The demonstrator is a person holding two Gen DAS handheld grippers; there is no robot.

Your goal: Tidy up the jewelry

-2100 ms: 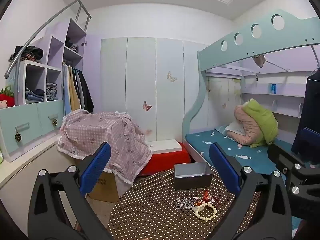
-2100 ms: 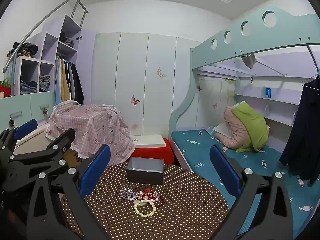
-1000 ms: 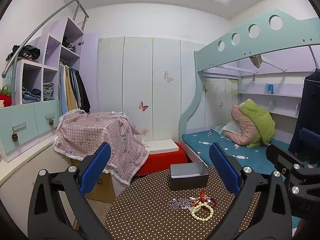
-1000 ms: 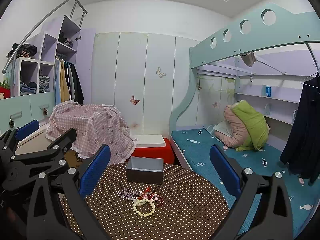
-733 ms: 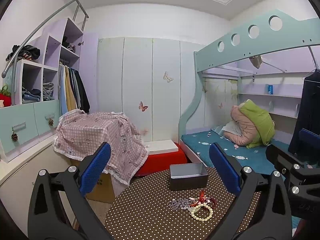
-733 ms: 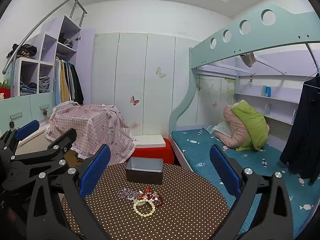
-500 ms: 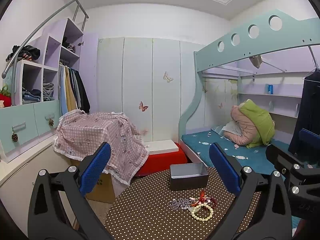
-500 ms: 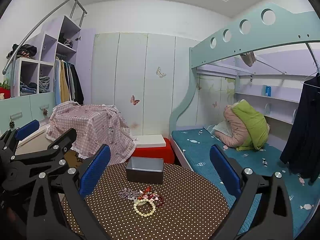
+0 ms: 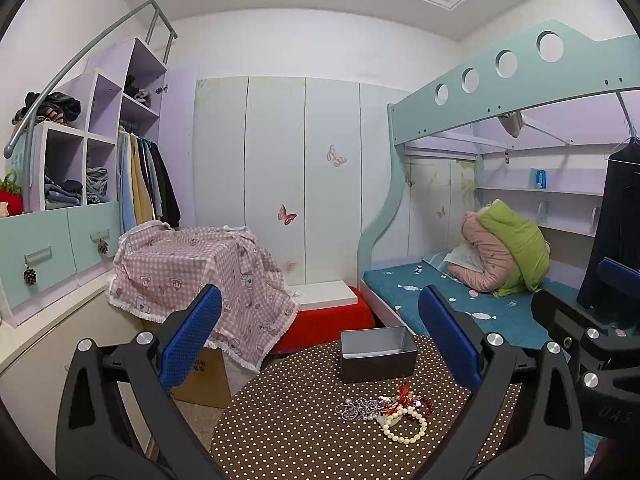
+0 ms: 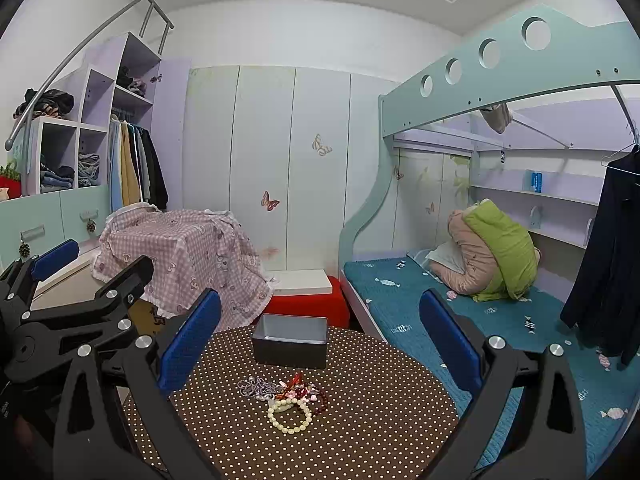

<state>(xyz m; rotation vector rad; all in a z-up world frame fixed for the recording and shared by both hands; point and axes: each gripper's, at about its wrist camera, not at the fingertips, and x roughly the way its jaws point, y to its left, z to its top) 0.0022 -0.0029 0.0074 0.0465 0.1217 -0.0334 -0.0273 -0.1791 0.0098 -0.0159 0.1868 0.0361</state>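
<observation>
Right wrist view is showing the jewelry pile (image 10: 286,396) lying mid-frame on the worktop (image 10: 380,420), before the box (image 10: 290,340). Both grippers are hanging wide apart. Beads look light, floppy; pinch one strand.

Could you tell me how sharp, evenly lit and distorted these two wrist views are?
Left wrist view: even, soft light, no glare; bed rail bows from fisheye, corners vignetted black; bead bracelet reasonably sharp. Right wrist view: same bowing and dark corners; grey box crisp, no motion blur.
</observation>
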